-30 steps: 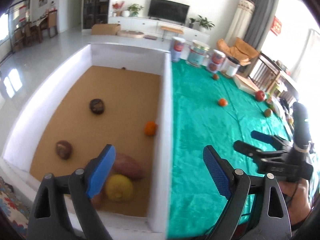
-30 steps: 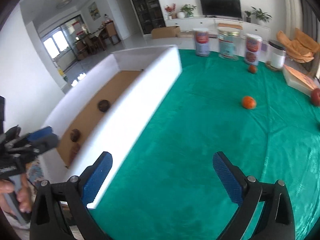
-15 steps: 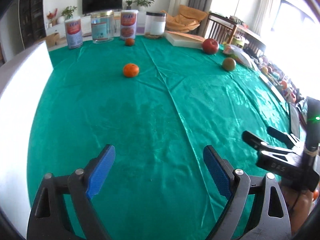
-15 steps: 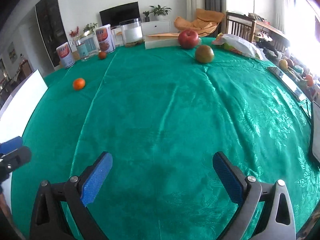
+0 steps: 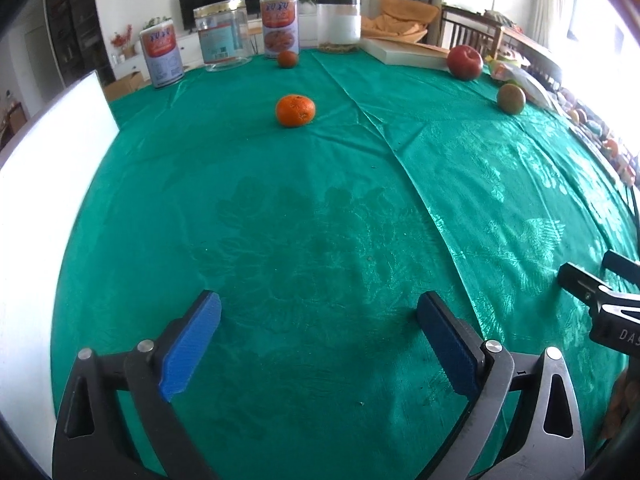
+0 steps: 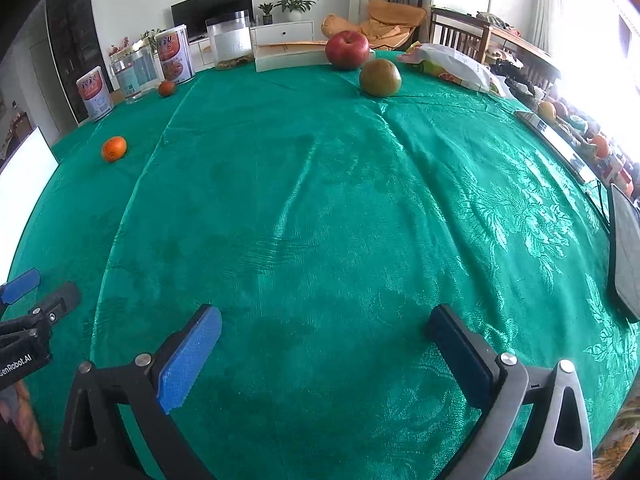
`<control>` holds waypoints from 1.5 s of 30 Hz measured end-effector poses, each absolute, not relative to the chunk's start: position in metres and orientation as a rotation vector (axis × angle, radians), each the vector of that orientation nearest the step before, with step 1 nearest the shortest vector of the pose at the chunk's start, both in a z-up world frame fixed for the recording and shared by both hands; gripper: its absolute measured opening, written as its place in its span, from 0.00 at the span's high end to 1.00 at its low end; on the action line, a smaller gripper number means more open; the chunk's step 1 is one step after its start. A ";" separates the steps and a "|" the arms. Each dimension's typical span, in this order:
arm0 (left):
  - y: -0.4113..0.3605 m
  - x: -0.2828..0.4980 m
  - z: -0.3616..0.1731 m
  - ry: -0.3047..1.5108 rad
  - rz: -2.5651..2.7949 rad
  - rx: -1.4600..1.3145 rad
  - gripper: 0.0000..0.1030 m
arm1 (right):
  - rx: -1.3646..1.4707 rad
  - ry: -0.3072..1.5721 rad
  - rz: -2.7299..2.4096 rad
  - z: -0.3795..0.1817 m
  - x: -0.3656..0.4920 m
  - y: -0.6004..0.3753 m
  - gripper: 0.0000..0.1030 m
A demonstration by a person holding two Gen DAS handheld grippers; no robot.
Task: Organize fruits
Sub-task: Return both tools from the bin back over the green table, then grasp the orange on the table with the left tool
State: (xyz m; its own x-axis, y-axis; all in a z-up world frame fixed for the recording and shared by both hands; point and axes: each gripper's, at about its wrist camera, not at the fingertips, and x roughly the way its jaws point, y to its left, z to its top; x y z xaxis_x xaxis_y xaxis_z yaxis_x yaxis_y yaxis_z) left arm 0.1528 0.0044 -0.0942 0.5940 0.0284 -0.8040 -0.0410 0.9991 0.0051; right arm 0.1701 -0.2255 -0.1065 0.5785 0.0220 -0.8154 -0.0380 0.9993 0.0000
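The green tablecloth (image 5: pixel 320 240) is spreading under both grippers. The left gripper (image 5: pixel 320 344) is hanging released, jaws having just widened with nothing between — the orange (image 5: pixel 295 110) is lying well ahead. The right gripper (image 6: pixel 324 356) is gaping empty — apple (image 6: pixel 347 49) and pear (image 6: pixel 380 77) far ahead.

Left gripper (image 5: pixel 318 338) just widened, empty; right gripper (image 6: pixel 326 350) agape, empty

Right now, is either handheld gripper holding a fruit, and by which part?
Nothing is held. The left gripper and right gripper are both open over bare green satin tablecloth.
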 end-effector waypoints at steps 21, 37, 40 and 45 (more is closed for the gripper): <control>0.006 0.153 -0.095 0.935 0.039 -0.018 0.03 | -0.018 0.954 0.036 -0.107 0.170 -0.226 0.00; 0.014 0.160 -0.089 0.963 -0.037 -0.069 0.03 | -0.018 0.954 0.037 -0.107 0.170 -0.226 0.00; 0.029 0.186 -0.074 0.944 -0.046 -0.177 0.03 | -0.019 0.954 0.037 -0.107 0.170 -0.226 0.00; 0.031 0.263 -0.064 0.935 0.002 -0.161 0.04 | -0.019 0.954 0.038 -0.107 0.170 -0.226 0.00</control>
State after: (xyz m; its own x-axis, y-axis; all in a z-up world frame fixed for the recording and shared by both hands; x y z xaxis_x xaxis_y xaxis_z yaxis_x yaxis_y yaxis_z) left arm 0.2630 0.0314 -0.0641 0.5944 -0.0678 -0.8013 -0.0714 0.9880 -0.1366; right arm 0.1701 -0.2264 -0.1069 0.5778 0.0242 -0.8158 -0.0406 0.9992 0.0009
